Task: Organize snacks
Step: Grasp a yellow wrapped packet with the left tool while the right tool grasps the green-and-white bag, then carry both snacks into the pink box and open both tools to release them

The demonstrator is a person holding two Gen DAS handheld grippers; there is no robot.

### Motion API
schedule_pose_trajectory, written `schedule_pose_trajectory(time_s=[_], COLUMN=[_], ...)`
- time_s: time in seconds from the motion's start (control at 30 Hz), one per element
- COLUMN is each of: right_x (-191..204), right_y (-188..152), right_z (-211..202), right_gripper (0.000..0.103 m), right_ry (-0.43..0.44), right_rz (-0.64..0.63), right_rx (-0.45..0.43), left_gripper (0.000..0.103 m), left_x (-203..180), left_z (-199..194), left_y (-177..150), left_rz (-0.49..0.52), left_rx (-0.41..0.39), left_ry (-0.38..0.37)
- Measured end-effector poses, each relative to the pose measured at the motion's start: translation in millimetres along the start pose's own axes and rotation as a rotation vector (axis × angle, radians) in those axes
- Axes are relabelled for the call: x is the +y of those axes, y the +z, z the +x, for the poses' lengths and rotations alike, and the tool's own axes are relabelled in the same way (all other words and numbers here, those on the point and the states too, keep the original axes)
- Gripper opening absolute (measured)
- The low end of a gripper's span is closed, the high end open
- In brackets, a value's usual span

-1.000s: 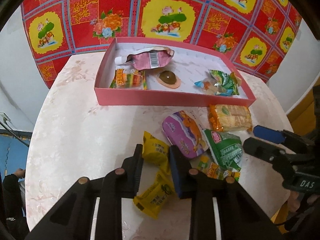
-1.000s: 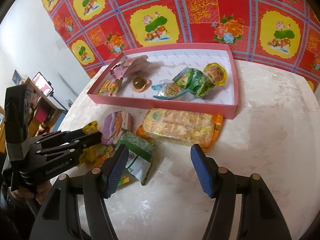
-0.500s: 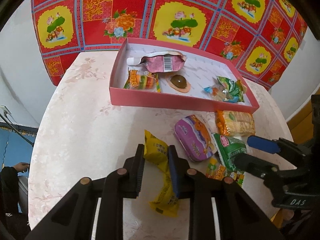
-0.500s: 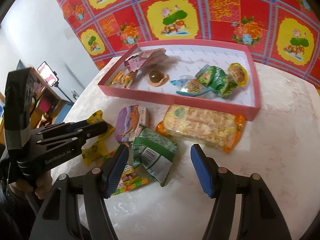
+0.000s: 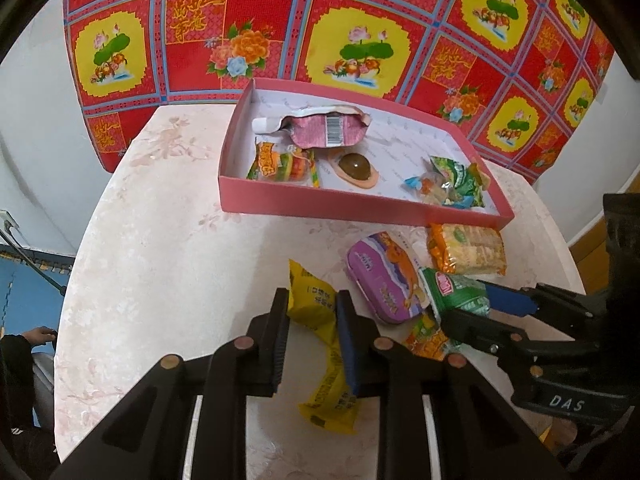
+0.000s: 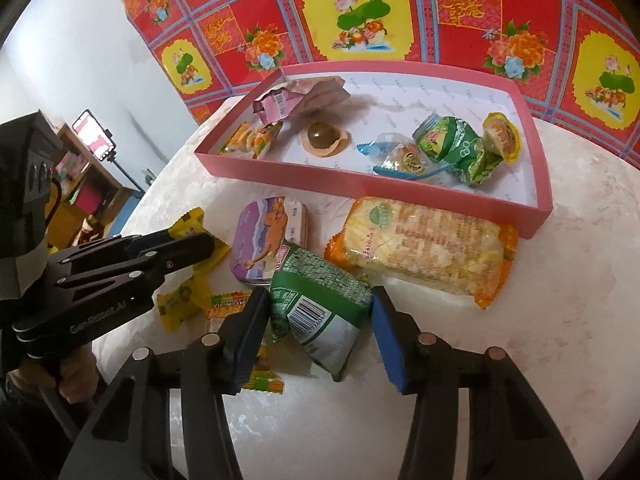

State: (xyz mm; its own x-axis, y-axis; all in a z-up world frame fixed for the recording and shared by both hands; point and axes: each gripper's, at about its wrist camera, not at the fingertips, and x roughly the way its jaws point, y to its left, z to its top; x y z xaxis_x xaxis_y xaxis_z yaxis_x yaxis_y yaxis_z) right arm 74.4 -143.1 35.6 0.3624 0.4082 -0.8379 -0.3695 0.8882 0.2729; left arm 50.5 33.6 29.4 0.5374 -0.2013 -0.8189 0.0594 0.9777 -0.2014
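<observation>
My left gripper (image 5: 313, 312) is shut on a yellow snack packet (image 5: 316, 304), whose joined second packet hangs below it just above the table. My right gripper (image 6: 318, 322) is open around a green snack packet (image 6: 320, 300) lying on the table. A pink tray (image 5: 360, 210) at the back holds several snacks. A purple tin (image 5: 384, 280), an orange cracker pack (image 6: 424, 250) and a small orange candy bag (image 6: 228, 306) lie in front of the tray.
The round marble-pattern table (image 5: 160, 260) has bare surface on its left half. A red and yellow patterned cloth (image 5: 360, 20) hangs behind the tray. The table's right edge (image 5: 560, 248) is near the cracker pack.
My left gripper closed on the yellow packet and lifted it off the table. My right gripper moved forward and left and now straddles the green packet.
</observation>
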Motion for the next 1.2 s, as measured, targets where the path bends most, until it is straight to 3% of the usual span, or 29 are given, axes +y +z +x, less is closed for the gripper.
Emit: schedule_pose_trajectory(time_s=[0.33,1.2], right_x=[-2.0,-29.8], right_y=[-1.1,16.7], right_z=[-11.3,-46.6], right_gripper=[0.047,0.047], right_ry=[0.035,0.004], right_rz=[-0.005,0.022], right_rx=[-0.016,-0.124], left_gripper=[0.024,0.024], left_x=[-3.7,-30.0], left_z=[-9.0,-23.4], left_y=[7.8,49.0], left_rz=[0.007,0.060], left_rx=[-0.022,-0.101], left_ry=[0.008,0.010])
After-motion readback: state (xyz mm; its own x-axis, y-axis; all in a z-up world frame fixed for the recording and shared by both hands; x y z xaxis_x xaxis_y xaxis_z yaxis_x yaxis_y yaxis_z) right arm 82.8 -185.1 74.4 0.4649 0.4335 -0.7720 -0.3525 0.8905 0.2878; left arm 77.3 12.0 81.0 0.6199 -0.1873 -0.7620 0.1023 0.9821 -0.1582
